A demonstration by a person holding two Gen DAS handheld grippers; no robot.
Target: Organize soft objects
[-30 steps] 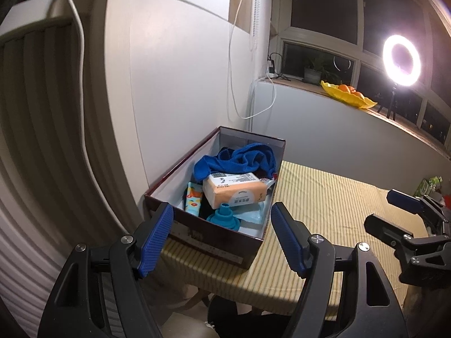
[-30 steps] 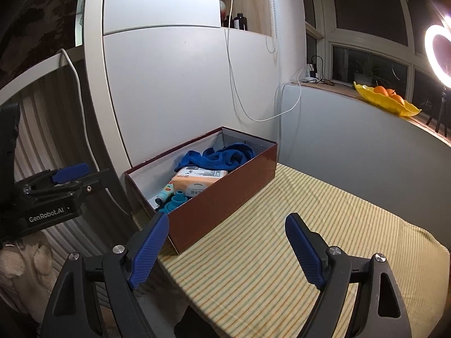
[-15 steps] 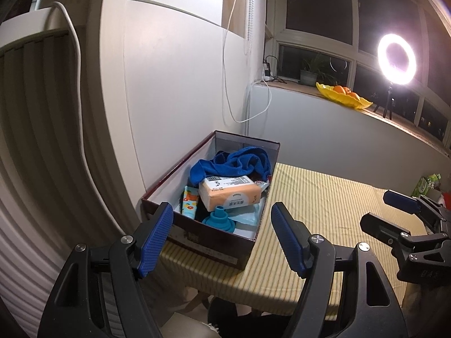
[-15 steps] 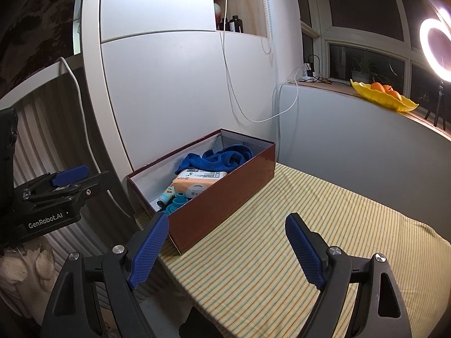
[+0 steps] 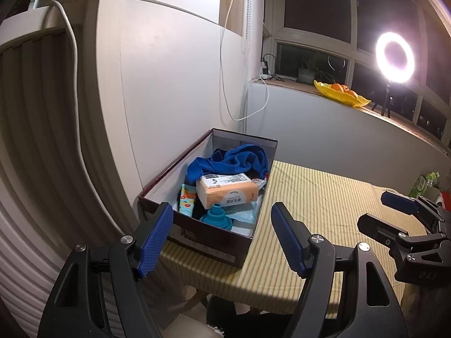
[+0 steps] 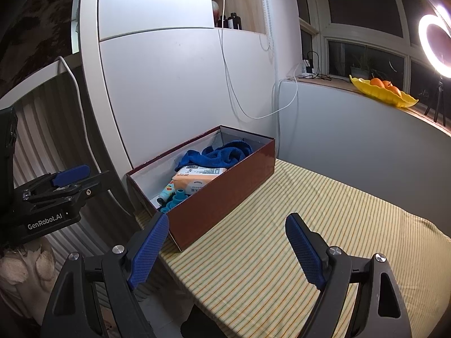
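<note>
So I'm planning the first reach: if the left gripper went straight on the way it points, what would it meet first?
Probably the near end wall of the dark red box, which sits between the open left gripper fingers in its own view. Slightly higher, it would clear the rim and meet the teal funnel. Depth is unclear.

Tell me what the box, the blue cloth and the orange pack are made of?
Box: likely cardboard, glossy dark red outside, thin straight walls. Blue cloth: looks like terry fabric, fuzzy and crumpled. Orange pack: probably tissues in thin plastic wrap, slightly shiny and printed.
</note>
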